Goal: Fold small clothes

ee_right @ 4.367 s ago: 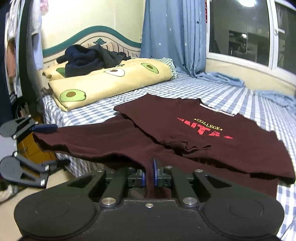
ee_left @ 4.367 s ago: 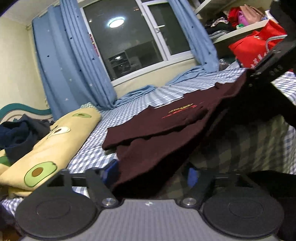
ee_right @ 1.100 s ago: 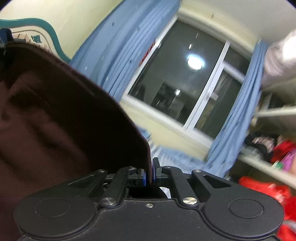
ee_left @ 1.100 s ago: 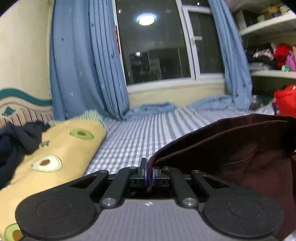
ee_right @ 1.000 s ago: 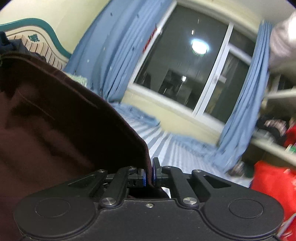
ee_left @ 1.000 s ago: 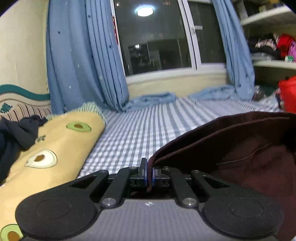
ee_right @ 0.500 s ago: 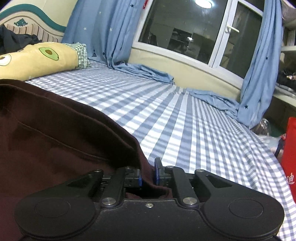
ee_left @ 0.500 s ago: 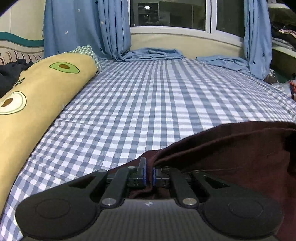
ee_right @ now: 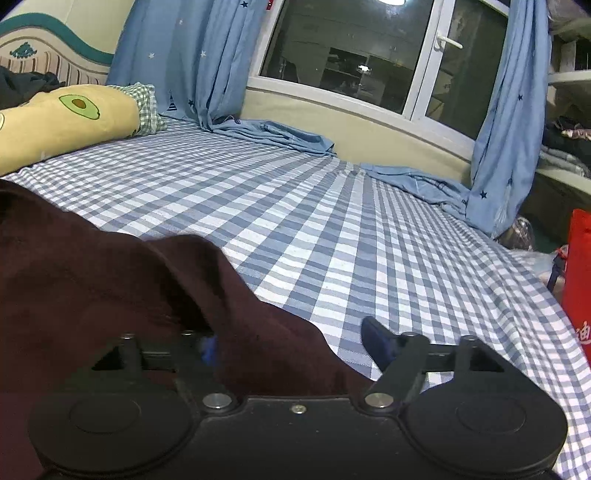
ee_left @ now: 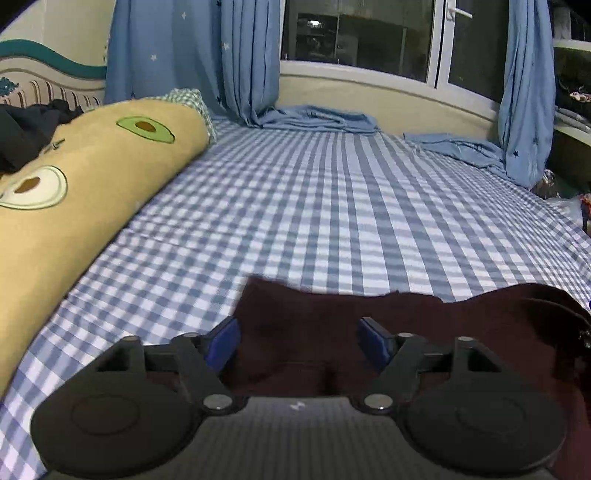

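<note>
On the checked bed, the maroon shirt lay on the near part, released to settle its fold, both the left gripper and right gripper having just spread their fingers wide around its edge.

- Warm indoor light falls evenly on the checked bedsheet; its source sits outside both views.
- The window is black with night and mirrors a ceiling lamp as a glare spot at the right wrist view's top edge.
- The maroon garment reads almost black, its folds lost in shadow.
- Fisheye distortion bends the window sill; the corners vignette black.
- Both views are sharp, without motion blur.
</note>
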{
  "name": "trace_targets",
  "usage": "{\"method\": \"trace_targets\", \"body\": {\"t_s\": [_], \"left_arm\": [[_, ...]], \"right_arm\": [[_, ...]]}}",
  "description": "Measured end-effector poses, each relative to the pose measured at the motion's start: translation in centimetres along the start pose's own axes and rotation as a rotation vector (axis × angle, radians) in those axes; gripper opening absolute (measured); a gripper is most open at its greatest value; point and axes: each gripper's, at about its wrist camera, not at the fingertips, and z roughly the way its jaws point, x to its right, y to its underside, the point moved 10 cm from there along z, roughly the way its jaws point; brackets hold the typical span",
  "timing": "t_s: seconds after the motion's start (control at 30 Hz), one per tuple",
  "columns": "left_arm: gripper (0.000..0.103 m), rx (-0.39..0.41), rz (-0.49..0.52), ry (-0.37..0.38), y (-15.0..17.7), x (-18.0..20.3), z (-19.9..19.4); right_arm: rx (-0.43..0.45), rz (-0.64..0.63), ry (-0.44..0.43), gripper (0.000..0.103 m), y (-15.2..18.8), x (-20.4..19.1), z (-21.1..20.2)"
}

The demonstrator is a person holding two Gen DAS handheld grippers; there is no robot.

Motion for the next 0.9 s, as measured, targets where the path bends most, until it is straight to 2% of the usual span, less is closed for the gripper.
{"method": "trace_targets", "body": {"t_s": [0.07,0.1,0.13,0.17,0.3,0.4,0.57,0.63,0.77,0.8,0.9], "left_arm": [[0.097,0.018,-0.01,-0.025,-0.3,-0.5,-0.6],[0.101,0.03,-0.011,-0.038,-0.2,-0.8,-0.9],[0.102,0.038,-0.008,-0.048,-0.2,-0.9,-1.1],[0.102,0.04,-0.006,-0.06,0.1,-1.1,-1.1],[0.102,0.005,-0.012,-0.094,2.2,-1.6,-0.3],[0.102,0.011,-0.076,-0.105,3.7,-2.4,0.2],[0.102,-0.002,-0.155,-0.1,5.4,-3.9,1.0],[0.102,-0.012,-0.164,-0.101,6.0,-4.3,1.4],[0.102,-0.014,-0.137,-0.116,6.8,-4.1,1.7],[0.102,-0.013,-0.127,-0.121,6.9,-4.0,1.8],[0.102,-0.014,-0.11,-0.13,7.1,-3.8,2.0]], "right_arm": [[-0.012,-0.003,-0.02,0.087,-0.1,0.1,-0.1],[-0.009,-0.002,-0.03,0.094,-0.1,0.1,-0.2],[-0.006,-0.005,-0.038,0.101,-0.2,0.1,-0.5],[-0.005,-0.013,-0.046,0.102,-0.2,0.1,-0.7],[-0.026,-0.052,-0.077,0.102,0.3,0.1,-0.9],[-0.022,-0.036,-0.084,0.102,0.5,0.6,-1.1],[0.059,0.002,0.035,0.102,-1.0,3.1,-1.5],[0.077,0.018,0.086,0.102,-1.6,4.2,-1.3],[0.12,0.109,0.128,0.102,-2.5,5.9,-1.9],[0.123,0.146,0.122,0.102,-2.6,6.4,-2.0],[0.12,0.333,-0.021,0.102,-3.0,7.6,-2.6]]}}
